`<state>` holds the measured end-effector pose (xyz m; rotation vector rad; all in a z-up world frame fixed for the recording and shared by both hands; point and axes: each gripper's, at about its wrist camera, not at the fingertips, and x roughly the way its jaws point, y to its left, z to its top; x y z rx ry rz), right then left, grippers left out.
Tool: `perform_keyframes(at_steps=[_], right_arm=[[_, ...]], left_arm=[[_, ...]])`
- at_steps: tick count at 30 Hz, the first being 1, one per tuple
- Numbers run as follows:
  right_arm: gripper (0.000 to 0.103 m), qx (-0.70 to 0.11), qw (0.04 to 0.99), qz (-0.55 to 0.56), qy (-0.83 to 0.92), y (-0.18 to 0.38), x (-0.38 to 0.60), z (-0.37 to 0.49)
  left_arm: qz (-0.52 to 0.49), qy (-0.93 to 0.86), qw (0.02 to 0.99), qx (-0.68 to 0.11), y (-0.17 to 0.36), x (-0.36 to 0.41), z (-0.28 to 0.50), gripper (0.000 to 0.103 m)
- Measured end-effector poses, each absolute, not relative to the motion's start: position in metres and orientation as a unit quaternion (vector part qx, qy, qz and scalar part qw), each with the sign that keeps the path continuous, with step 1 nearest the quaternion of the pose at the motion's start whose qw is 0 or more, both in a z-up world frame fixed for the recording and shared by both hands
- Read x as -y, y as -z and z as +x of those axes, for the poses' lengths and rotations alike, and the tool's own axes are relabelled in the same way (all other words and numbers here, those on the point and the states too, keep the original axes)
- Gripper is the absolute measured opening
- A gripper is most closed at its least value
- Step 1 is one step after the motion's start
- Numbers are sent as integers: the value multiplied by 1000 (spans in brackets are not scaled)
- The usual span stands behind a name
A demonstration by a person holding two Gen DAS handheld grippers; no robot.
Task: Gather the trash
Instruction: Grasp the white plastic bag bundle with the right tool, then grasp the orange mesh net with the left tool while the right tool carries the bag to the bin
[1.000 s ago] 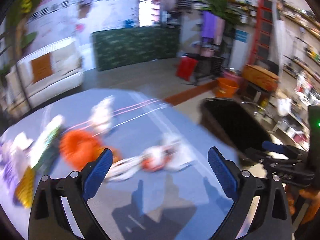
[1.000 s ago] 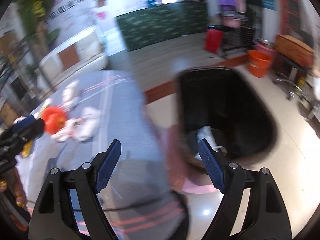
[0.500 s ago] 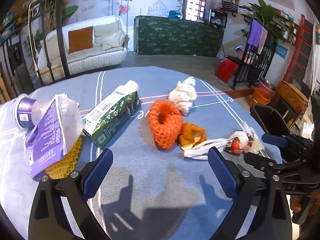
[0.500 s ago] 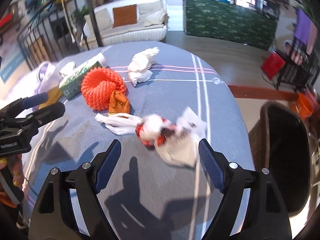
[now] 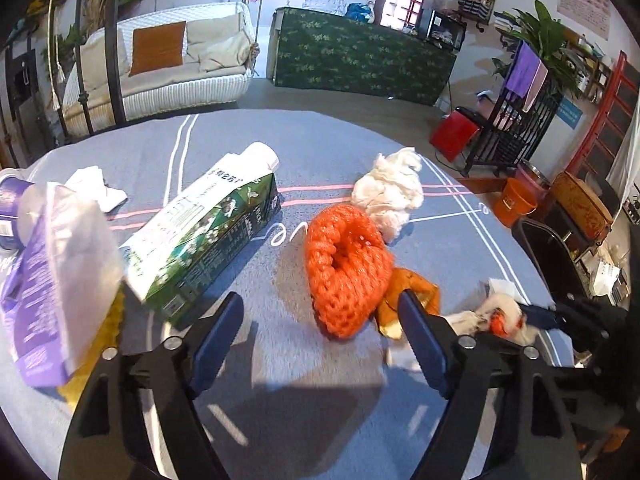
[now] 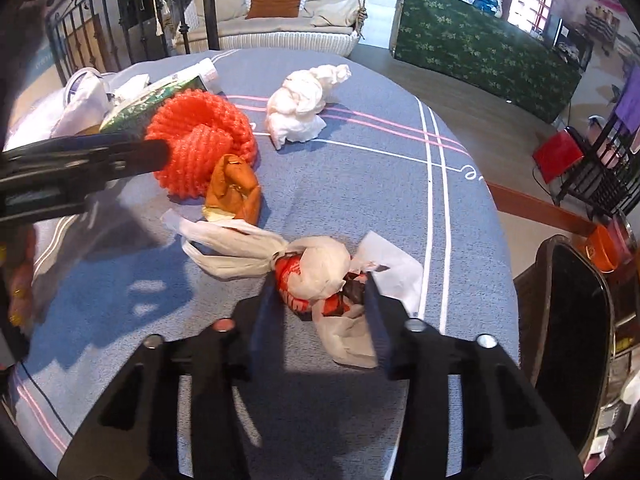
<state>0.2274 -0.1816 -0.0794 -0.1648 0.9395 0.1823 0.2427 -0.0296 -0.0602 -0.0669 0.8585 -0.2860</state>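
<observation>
Beyond your round bench (image 5: 320, 400) with its blue-grey cloth, you face a white wicker sofa (image 5: 160, 80) holding an orange cushion (image 5: 158, 46). To its right stand a green leaf-patterned counter (image 5: 360, 60), a red box (image 5: 454, 136) and an orange bucket (image 5: 514, 202).

Two black grippers with blue pads

Silver screws are seen on the left gripper (image 5: 320, 320); a red-tinted screw on the right gripper (image 6: 322, 300).

Bare cloth (image 6: 360, 184) beyond white wad (image 6: 300, 108)

A knotted white plastic bag (image 6: 316, 268) of red-orange scraps lies crumpled on the blue tablecloth (image 6: 360, 184).
</observation>
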Motion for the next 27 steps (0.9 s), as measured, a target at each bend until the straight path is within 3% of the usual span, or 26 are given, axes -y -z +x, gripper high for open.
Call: perform_keyframes(at_steps=[4,9,10,18,27], right_arm=[[28,-449,886,-76,-89,80,183,221],[25,-442,890,-62,-91,78,185,216],[25,-442,890,-61,-92,78,183,216],[25,-434,896,-40,-92,71,188,203],[25,-414,906,5,-83,62,203,179]], left_arm=[[-56,142,893,-423,65,28,250,59],[-79,154,888,-426,68,24,252,27],[-80,154,889,-424,67,25,251,24],[-98,158,898,-400,56,11,232,13],[-92,156,918,-353,24,8,196,13]])
